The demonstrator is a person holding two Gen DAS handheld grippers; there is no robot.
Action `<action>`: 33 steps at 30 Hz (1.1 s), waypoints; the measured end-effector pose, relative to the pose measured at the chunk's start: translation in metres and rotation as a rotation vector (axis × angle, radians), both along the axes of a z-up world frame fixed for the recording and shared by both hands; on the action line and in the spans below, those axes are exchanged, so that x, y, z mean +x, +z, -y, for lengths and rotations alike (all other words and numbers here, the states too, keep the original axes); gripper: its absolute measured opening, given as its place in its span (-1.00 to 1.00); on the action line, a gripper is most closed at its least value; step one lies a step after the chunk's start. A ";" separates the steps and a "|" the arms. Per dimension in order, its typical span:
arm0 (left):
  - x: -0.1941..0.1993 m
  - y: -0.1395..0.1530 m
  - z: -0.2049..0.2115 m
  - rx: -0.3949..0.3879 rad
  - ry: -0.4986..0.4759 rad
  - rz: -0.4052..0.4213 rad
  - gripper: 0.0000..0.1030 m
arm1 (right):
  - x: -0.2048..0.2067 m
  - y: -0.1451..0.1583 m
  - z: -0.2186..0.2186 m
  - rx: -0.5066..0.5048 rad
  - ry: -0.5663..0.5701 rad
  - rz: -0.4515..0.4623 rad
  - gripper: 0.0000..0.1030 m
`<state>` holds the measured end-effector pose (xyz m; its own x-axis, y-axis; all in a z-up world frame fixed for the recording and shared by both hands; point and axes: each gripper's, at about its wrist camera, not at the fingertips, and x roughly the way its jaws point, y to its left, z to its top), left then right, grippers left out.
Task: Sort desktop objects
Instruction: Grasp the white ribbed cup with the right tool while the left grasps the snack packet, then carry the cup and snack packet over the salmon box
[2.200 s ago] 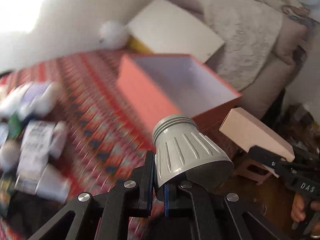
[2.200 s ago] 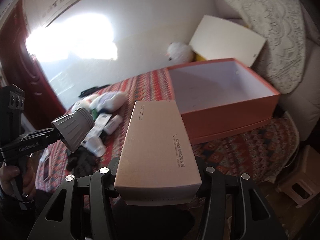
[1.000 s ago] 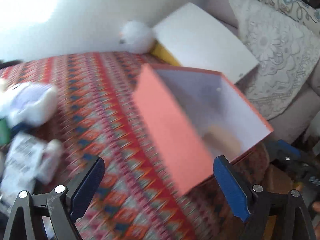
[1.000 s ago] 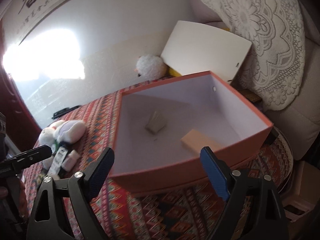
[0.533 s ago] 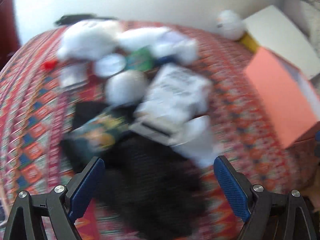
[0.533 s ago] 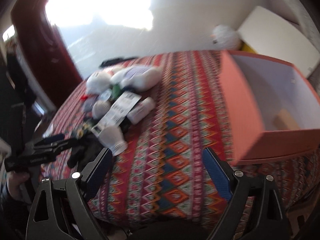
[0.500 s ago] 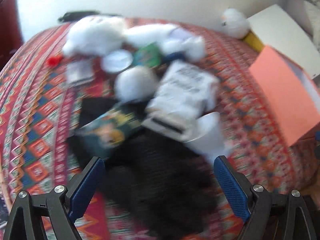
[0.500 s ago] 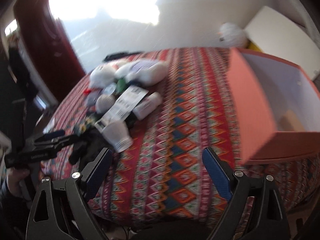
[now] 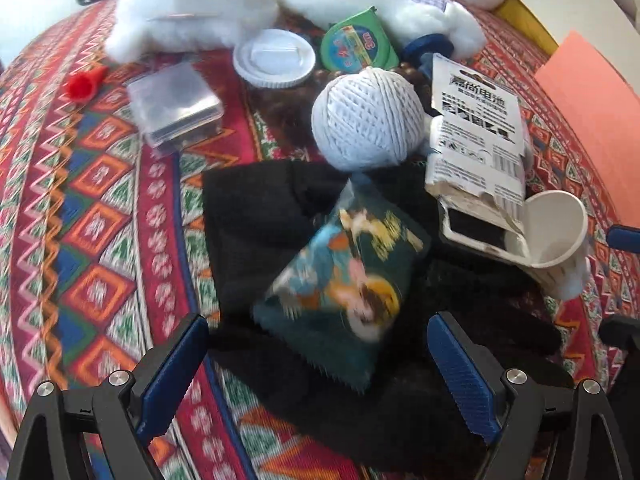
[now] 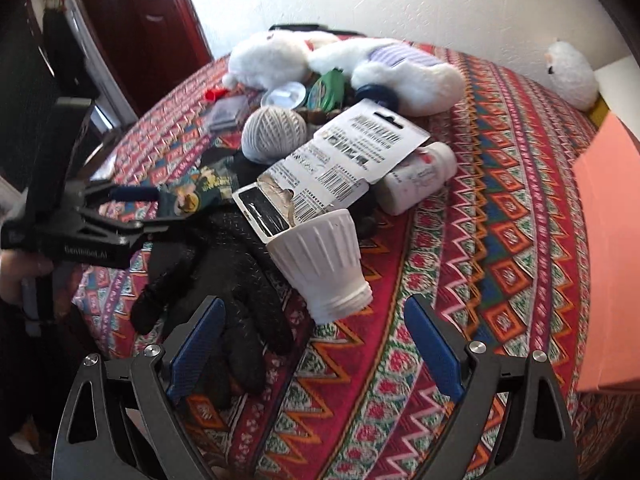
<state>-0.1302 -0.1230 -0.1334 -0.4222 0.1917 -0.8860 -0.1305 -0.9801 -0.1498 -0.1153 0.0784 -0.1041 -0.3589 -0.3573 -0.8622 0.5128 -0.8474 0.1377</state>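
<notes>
Change since earlier: both grippers, which a moment ago faced the orange box (image 10: 612, 216) with a grey lamp housing and a tan carton in it, now face the pile of small things; the views are also sharper than half a second ago.
Left gripper (image 9: 316, 356): fingers wide apart and holding nothing, low over the snack packet (image 9: 344, 276), which lies on the black gloves (image 10: 212, 280).
Right gripper (image 10: 314, 344): also wide apart and empty, pointed at the white lamp housing (image 10: 320, 264) lying on its side.
Things to sort: on the patterned tabletop (image 9: 88, 216), well apart from the orange box; the ball of string (image 9: 368, 116), battery card (image 10: 344, 160), white bottle (image 10: 416, 180), clear case (image 9: 176, 104), white lid (image 9: 276, 56) and green tape measure (image 9: 352, 44) crowd together, with the plush toy (image 9: 192, 12) behind.
Risk, packet: it is thin and slippery-looking, so a closing gripper may catch glove cloth with it and drag the glove.
Risk, housing: it is round and tapered, so it may roll or squeeze out; the battery card leans on it and may slide.
Risk, grippers: they work near each other and may collide.
</notes>
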 end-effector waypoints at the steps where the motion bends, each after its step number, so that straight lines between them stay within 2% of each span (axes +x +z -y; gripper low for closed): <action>1: -0.003 -0.001 -0.002 -0.004 -0.016 -0.008 0.80 | -0.003 -0.004 0.003 0.011 0.009 0.000 0.80; 7: -0.013 -0.007 -0.013 -0.012 -0.081 -0.034 0.74 | -0.019 -0.023 0.019 0.067 0.050 0.002 0.54; 9: -0.016 -0.009 -0.017 -0.014 -0.101 -0.042 0.51 | -0.023 -0.028 0.023 0.072 0.053 0.005 0.32; 10: -0.016 -0.009 -0.018 -0.019 -0.107 -0.050 0.46 | -0.025 -0.030 0.025 0.077 0.059 0.005 0.22; 11: -0.013 -0.009 -0.018 -0.025 -0.106 -0.060 0.28 | -0.026 -0.031 0.026 0.086 0.060 0.000 0.10; 12: -0.011 -0.008 -0.017 -0.024 -0.102 -0.064 0.04 | -0.026 -0.032 0.027 0.094 0.062 -0.006 0.08; 15: -0.006 -0.003 -0.007 0.001 -0.061 -0.067 -0.35 | -0.024 -0.030 0.024 0.068 0.055 -0.003 -0.02; 21: 0.008 0.008 0.007 0.052 0.015 -0.093 -0.75 | -0.009 -0.019 0.010 0.021 0.029 0.005 -0.05; 24: 0.023 0.014 0.009 0.084 0.032 -0.118 -0.84 | -0.001 -0.014 0.006 0.017 0.028 -0.003 -0.05; 28: 0.038 0.008 0.002 0.090 0.035 -0.119 -0.86 | 0.010 -0.006 -0.004 0.006 0.022 -0.009 -0.05; 33: 0.030 0.011 -0.003 0.111 0.035 -0.152 -0.86 | 0.017 -0.004 -0.008 -0.009 0.015 -0.010 -0.05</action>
<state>-0.1002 -0.1201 -0.1222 -0.5580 0.2677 -0.7855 -0.1264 -0.9629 -0.2384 -0.0978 0.0865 -0.1080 -0.3620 -0.3701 -0.8555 0.5265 -0.8386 0.1400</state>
